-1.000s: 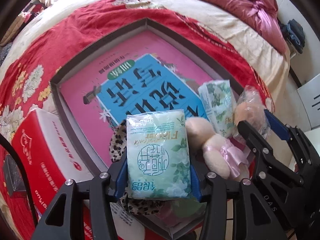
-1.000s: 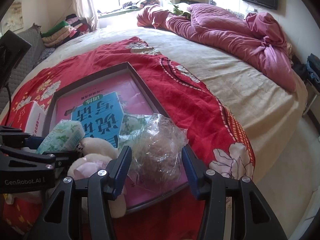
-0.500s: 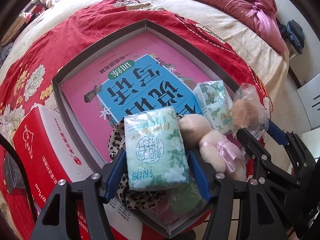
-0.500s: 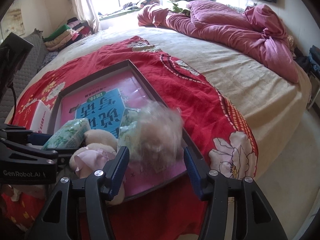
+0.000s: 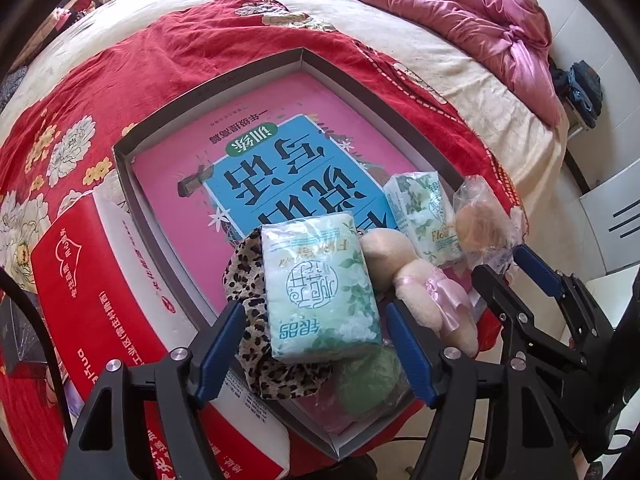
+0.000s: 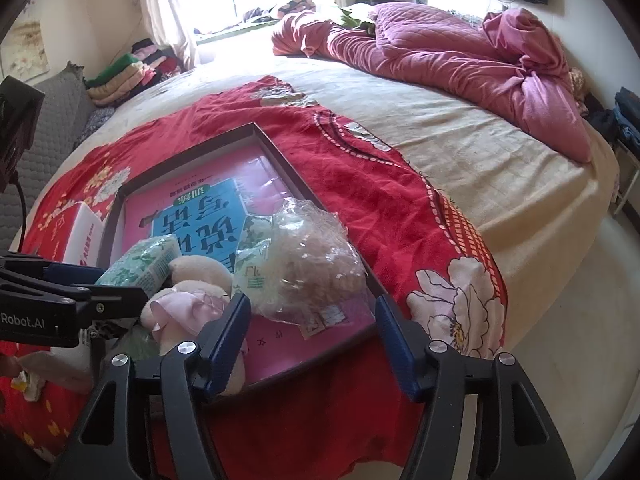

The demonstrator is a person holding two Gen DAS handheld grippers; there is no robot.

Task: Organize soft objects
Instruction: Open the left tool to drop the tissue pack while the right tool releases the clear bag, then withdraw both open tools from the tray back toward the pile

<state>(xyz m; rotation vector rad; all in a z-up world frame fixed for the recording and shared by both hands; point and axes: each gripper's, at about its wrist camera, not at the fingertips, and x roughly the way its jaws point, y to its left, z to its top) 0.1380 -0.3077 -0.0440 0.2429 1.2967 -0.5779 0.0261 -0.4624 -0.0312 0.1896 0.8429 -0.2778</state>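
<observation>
We have released both items: the left gripper [image 5: 316,344] is opening off the tissue pack [image 5: 320,284], the right gripper [image 6: 312,336] off the bag [image 6: 312,268]. Both rest in the near tray [image 5: 168,236]; placement appears complete.

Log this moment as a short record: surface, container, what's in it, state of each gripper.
surface: red floral blanket on a bed
container: shallow grey box, pink book lying in it
contents: green tissue pack, second tissue pack, plush toy, clear bag, leopard-print fabric
left gripper: opening, tissue pack between fingers, untouched
right gripper: opening, clear bag released
</observation>
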